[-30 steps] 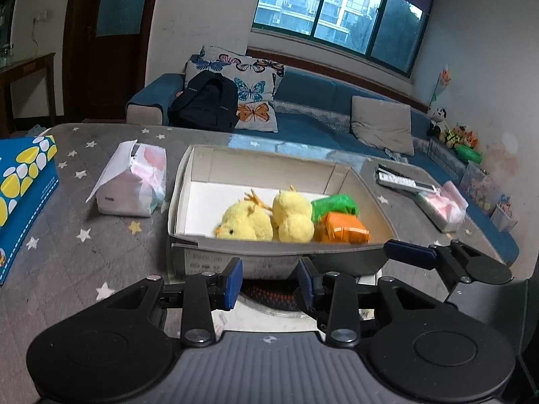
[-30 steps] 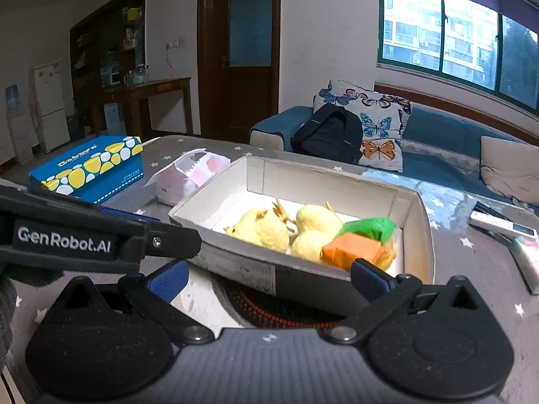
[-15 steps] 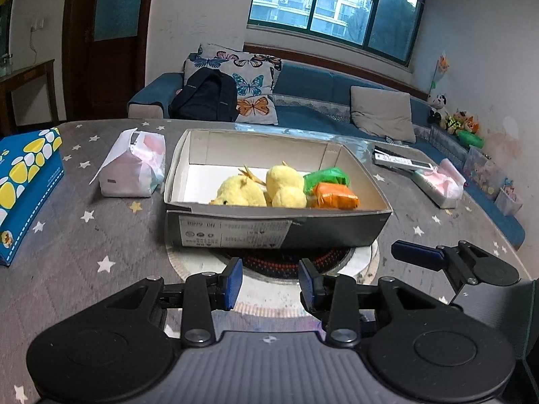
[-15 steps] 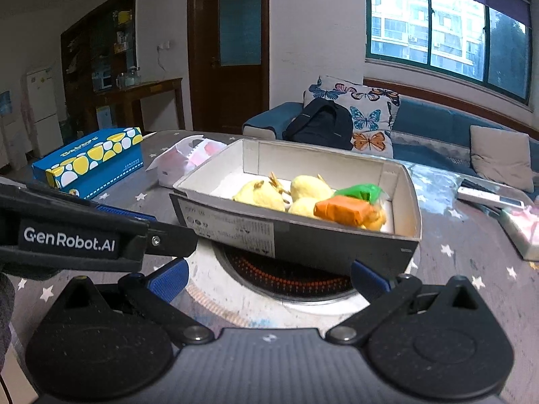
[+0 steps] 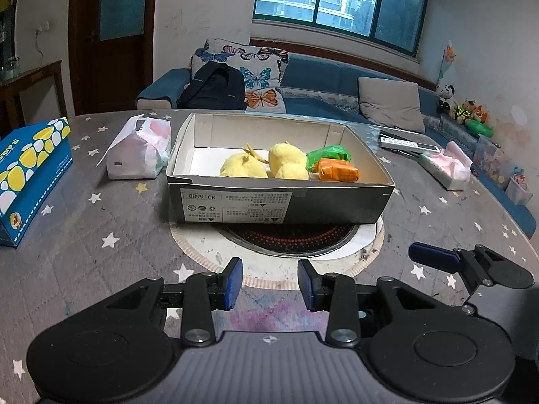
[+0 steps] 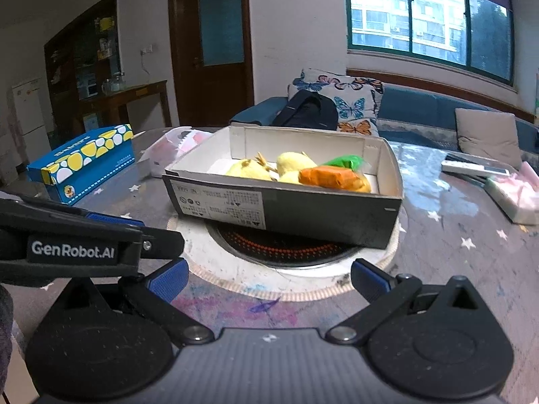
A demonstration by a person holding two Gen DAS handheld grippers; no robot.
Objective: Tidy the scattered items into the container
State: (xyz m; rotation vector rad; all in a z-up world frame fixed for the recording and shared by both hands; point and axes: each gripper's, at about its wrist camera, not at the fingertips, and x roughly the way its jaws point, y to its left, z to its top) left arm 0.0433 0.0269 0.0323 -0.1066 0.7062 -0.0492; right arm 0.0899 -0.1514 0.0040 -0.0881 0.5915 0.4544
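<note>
Both grippers are held low over the near edge of the star-patterned table [image 5: 111,222], level and pointing forward at the cardboard box [image 5: 281,198]. The left gripper [image 5: 270,282] has its blue-padded fingers [image 5: 234,281] parted by a narrow gap with nothing between them. The right gripper [image 6: 267,279] stands wide, also empty, its pads [image 6: 168,277] far apart; in the left wrist view one of its fingers juts in from the right, so the two tools sit side by side, close but apart. The box stands well ahead of both, resting partly over a round burner inset [image 5: 286,235] in the tabletop. Inside it lie yellow plush chicks [image 5: 244,168] toward the middle, with a green packet [image 5: 328,155] and an orange packet [image 5: 338,171] against the right-hand end, all touching one another. Outside the box, on the table: a blue tissue box [image 5: 30,171] at far left, a soft tissue pack [image 5: 138,153] just beside the box's left wall, a remote control [image 5: 407,144] and a second soft pack [image 5: 444,168] to the right.
</note>
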